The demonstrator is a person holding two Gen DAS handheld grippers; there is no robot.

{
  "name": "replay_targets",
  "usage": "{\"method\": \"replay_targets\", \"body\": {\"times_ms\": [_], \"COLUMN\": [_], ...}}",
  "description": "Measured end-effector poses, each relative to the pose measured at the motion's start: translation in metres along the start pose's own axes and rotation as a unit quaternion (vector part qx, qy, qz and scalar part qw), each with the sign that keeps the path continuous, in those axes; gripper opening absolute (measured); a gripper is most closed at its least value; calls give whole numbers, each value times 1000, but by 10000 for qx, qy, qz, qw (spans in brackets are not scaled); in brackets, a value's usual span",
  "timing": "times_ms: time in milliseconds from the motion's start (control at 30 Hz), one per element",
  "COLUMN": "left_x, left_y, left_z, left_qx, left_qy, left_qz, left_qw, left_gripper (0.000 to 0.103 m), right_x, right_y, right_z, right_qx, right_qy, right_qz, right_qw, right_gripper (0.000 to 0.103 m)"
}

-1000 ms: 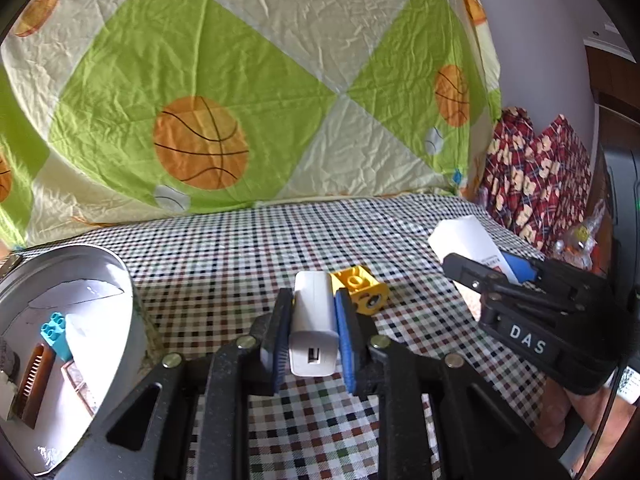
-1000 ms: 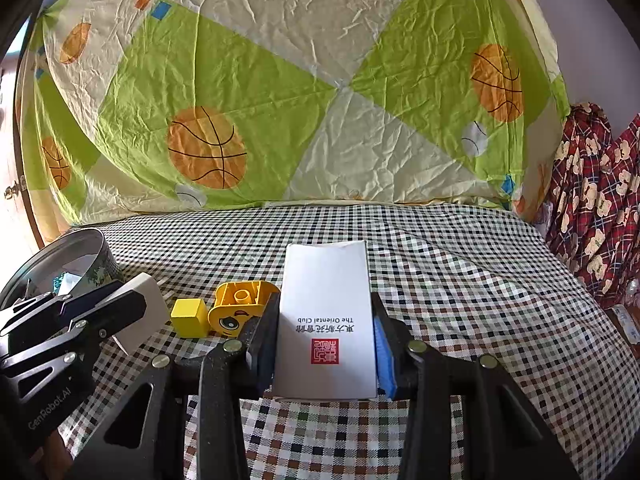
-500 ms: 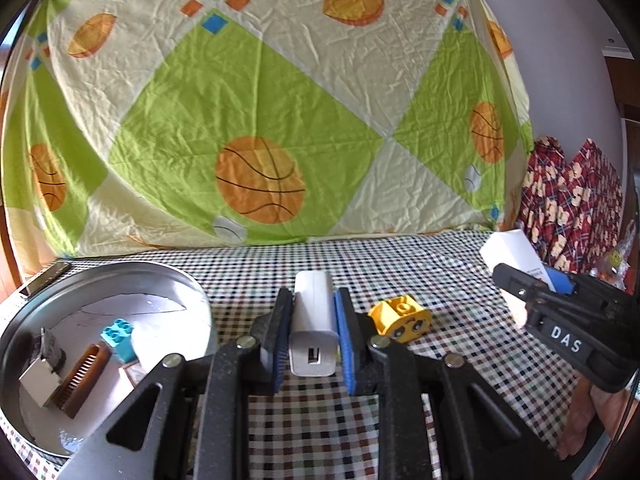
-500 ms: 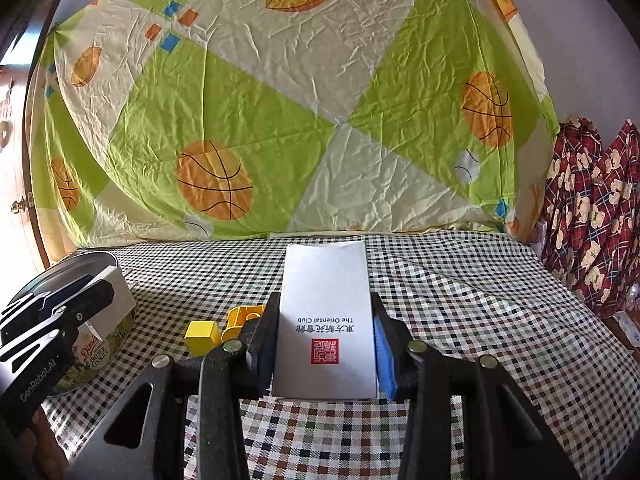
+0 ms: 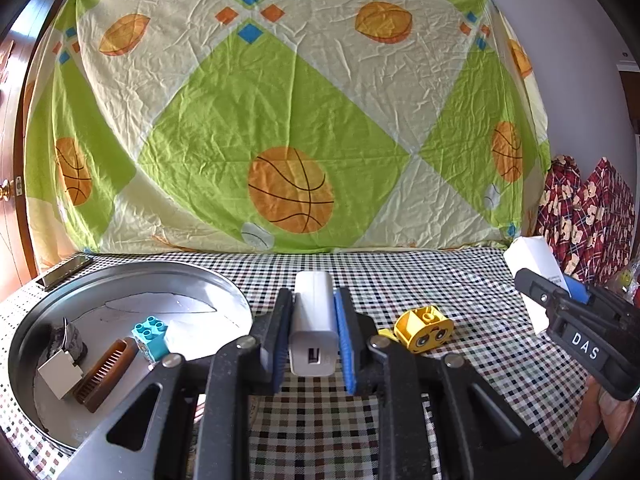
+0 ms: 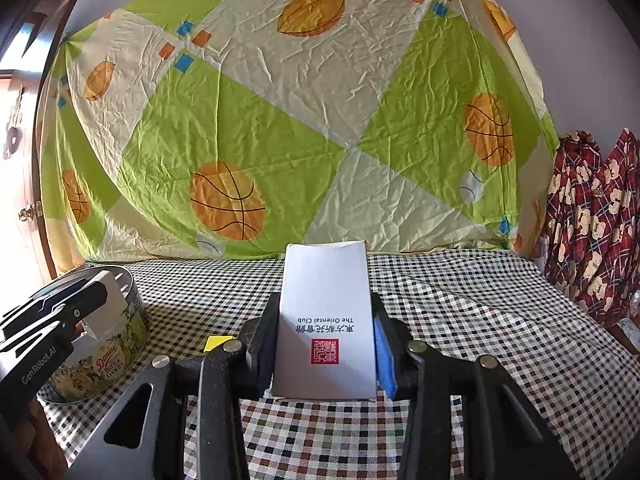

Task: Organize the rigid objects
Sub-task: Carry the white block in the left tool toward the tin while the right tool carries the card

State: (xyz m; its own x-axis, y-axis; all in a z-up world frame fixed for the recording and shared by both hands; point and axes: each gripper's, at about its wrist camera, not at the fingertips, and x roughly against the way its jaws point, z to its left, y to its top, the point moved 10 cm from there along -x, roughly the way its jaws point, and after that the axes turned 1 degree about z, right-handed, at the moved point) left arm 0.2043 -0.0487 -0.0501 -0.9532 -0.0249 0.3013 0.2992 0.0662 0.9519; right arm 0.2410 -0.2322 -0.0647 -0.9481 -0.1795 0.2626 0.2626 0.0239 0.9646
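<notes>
Left wrist view: the left gripper (image 5: 313, 320) squeezes a white charger (image 5: 313, 324) in the middle, beside the round tin (image 5: 224, 280) at lower left. The right gripper (image 6: 326, 340) squeezes a white box (image 6: 325, 320), middle of its view.

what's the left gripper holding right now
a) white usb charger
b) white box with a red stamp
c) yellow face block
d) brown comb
a: the left gripper is shut on the white charger, USB port facing the camera; the yellow block lies on the cloth, the comb is in the tin, and the box is in the right gripper.
</notes>
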Motion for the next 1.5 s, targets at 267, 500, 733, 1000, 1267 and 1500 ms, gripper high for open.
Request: {"method": "replay_targets", "body": {"times_ms": [267, 500, 733, 1000, 1267, 1500], "left_x": [4, 5, 11, 19, 24, 28], "left_y": [1, 1, 1, 2, 1, 0], "left_z": [7, 12, 18, 31, 45, 56], "left_qx": [-17, 48, 35, 191, 313, 401], "left_qy": [161, 196, 278, 298, 314, 337], "left_qz": [-85, -71, -133, -197, -204, -223], "left_qw": [9998, 9998, 9995, 9992, 9988, 9984], "left_gripper": [20, 20, 20, 20, 20, 20], "right_x": [0, -1, -1, 1, 2, 2], "right_y": [-1, 0, 0, -2, -3, -5], "right_z": [10, 26, 46, 63, 79, 93], "right_qx": [-22, 74, 100, 93, 39, 33], "right_qy": [125, 229, 422, 580, 786, 930], "right_qz": [-21, -40, -60, -68, -35, 16], "right_qw": [9999, 9997, 9990, 9982, 9969, 9957], "right_gripper": [43, 43, 43, 43, 43, 43]}}
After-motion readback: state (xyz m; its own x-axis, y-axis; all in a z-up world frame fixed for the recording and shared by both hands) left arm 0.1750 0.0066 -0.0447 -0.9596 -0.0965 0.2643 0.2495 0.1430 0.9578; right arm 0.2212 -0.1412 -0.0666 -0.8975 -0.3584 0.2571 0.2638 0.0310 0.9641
